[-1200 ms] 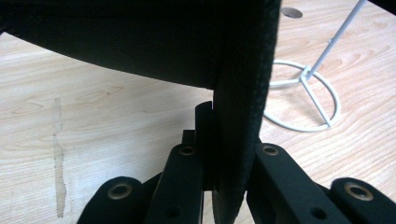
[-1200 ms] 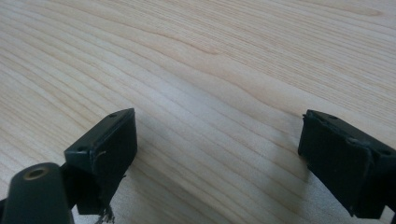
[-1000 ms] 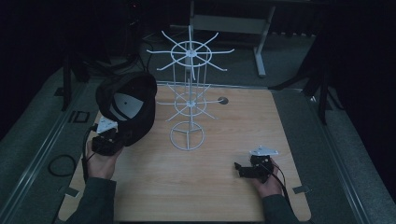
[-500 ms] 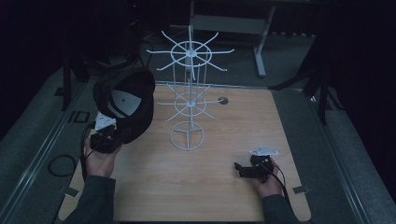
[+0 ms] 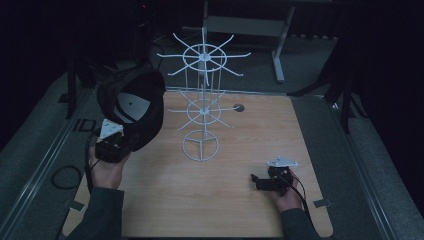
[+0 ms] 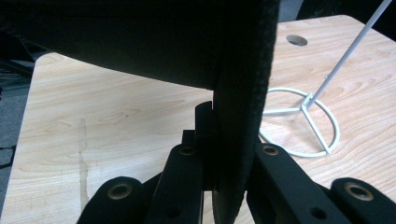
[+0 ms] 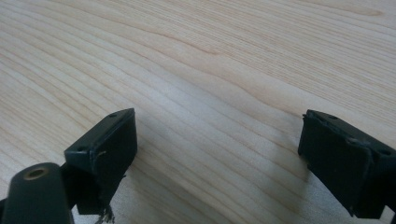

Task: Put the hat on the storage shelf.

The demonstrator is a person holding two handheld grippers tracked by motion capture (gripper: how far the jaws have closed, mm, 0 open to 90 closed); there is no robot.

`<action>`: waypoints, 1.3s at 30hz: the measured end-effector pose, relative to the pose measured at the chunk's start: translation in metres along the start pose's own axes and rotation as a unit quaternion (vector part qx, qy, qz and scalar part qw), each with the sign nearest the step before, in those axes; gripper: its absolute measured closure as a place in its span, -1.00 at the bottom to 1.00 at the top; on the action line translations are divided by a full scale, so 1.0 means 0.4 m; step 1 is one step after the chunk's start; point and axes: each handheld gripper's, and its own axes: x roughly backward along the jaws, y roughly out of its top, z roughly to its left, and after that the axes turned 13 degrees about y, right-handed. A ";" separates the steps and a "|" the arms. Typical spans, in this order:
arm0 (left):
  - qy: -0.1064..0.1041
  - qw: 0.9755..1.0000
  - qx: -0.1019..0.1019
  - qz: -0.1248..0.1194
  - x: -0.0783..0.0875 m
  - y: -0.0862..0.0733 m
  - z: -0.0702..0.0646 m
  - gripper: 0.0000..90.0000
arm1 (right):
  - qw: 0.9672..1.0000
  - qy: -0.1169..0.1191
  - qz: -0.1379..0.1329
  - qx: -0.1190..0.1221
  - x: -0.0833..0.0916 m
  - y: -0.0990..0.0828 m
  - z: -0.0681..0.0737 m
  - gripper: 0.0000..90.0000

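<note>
My left hand-held gripper (image 5: 112, 147) is clamped on the edge of a black cap (image 5: 134, 107), and I hold the cap up off the worktop (image 5: 165, 205) at its left side, with the open inside and a pale patch facing the high view. In the left gripper view the cap's stitched band (image 6: 240, 93) runs straight down between my two black jaws, which press against it from both sides, and the rest of the cap spreads dark across the top. The white wire rack (image 5: 201, 100) stands upright near the middle of the worktop, just beside the cap to its right; its ring base (image 6: 303, 123) lies flat on the wood. I cannot tell whether the cap touches any of its prongs. My right hand-held gripper (image 5: 270, 181) rests low near the worktop's front right, well apart from the rack. Its jaws stand wide apart with bare wood between them.
</note>
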 end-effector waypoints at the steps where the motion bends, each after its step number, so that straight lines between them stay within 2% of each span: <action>1: 0.001 1.000 0.001 -0.002 0.001 0.002 0.000 0.93 | 1.000 0.000 0.000 0.000 0.000 0.000 0.000 -0.74; 20: 0.014 1.000 0.007 -0.027 0.031 0.038 0.003 0.93 | 1.000 0.000 0.000 0.000 0.000 -0.001 0.001 -0.74; 31: 0.026 0.998 0.023 -0.043 0.039 0.048 0.008 0.93 | 1.000 0.000 0.000 0.001 0.001 -0.001 0.001 -0.74; 39: 0.032 0.998 0.022 -0.055 0.056 0.057 0.007 0.93 | 1.000 0.000 0.000 0.001 0.001 -0.001 0.001 -0.74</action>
